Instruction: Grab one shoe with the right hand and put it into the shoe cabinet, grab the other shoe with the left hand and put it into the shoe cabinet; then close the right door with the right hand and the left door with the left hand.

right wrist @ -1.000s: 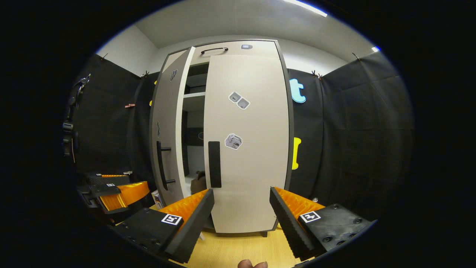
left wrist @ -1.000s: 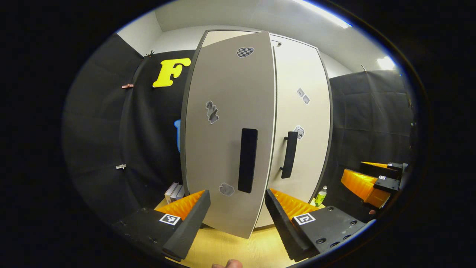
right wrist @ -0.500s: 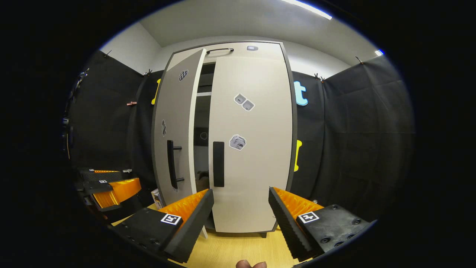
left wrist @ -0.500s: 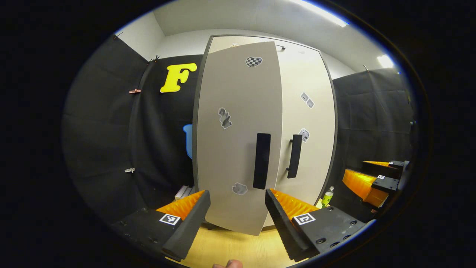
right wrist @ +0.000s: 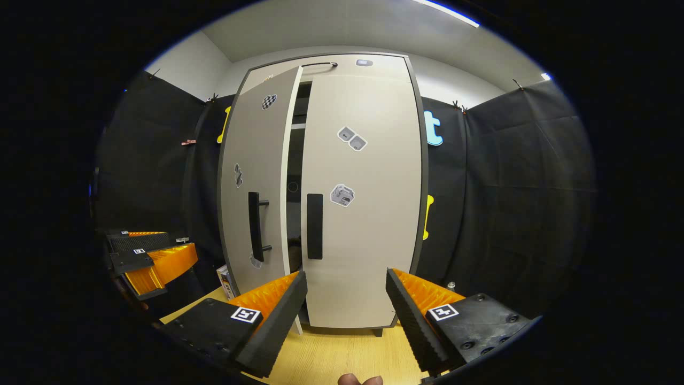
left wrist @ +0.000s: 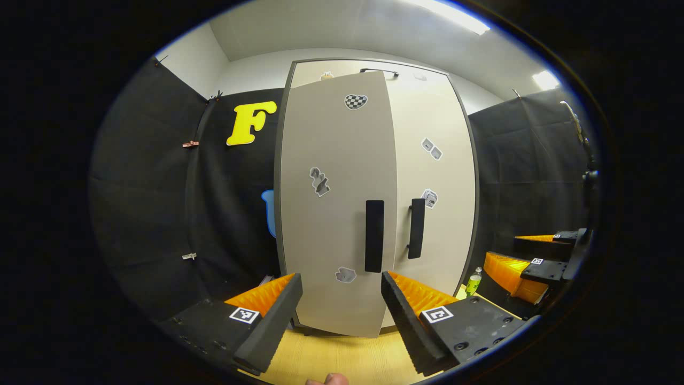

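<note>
The tall beige shoe cabinet (left wrist: 427,80) (right wrist: 374,64) stands ahead on the wood floor. Its right door (right wrist: 368,214) is shut, black handle (right wrist: 315,226) flat on it. The left door (left wrist: 336,214) (right wrist: 256,176) is ajar by a narrow dark gap (right wrist: 295,176); I cannot tell what lies inside. My left gripper (left wrist: 342,315) is open and holds nothing, a little short of the left door's handle (left wrist: 374,236). My right gripper (right wrist: 347,315) is open, nothing in it, before the right door. Each gripper appears in the other's view, the right gripper (left wrist: 534,267) and the left gripper (right wrist: 152,259).
A green bottle (left wrist: 471,282) stands on the floor by the cabinet's right side. Some boxes or books (right wrist: 223,278) lean at its left foot. Black cloth walls close in on both sides. A fingertip (right wrist: 359,379) pokes in at the bottom edge.
The left door has swung toward the cabinet and the gap has narrowed to a slit. The left gripper has backed off the door a little. The right gripper has barely moved.
</note>
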The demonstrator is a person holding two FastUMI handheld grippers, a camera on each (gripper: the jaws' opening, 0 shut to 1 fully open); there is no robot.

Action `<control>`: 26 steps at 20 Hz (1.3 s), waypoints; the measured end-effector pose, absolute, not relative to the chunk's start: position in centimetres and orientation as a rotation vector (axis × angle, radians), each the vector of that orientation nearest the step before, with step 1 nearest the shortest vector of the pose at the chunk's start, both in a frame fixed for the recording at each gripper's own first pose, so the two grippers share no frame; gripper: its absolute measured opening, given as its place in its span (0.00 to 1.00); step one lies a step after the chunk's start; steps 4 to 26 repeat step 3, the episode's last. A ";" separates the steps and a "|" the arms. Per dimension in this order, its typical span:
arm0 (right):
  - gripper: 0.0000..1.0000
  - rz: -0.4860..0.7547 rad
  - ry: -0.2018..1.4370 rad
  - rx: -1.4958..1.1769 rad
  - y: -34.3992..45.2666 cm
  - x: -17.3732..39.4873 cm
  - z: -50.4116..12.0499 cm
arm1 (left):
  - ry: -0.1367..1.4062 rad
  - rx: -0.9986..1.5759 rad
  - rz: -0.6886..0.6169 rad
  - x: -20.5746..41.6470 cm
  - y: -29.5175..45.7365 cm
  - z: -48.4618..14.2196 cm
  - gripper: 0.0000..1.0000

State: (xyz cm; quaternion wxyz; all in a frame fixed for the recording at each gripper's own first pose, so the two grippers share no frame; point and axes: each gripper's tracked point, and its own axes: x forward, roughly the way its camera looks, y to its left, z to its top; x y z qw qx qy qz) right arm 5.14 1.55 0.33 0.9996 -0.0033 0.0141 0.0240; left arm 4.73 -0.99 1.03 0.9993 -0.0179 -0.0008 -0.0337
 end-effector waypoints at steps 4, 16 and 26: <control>0.98 0.044 0.026 -0.007 1.4 5.1 0.4 | -0.001 -0.027 -0.066 4.7 -1.2 1.0 0.95; 0.98 0.044 0.026 -0.007 1.4 5.1 0.4 | -0.001 -0.027 -0.066 4.7 -1.2 1.0 0.95; 0.98 0.044 0.026 -0.007 1.4 5.1 0.4 | -0.001 -0.027 -0.066 4.7 -1.2 1.0 0.95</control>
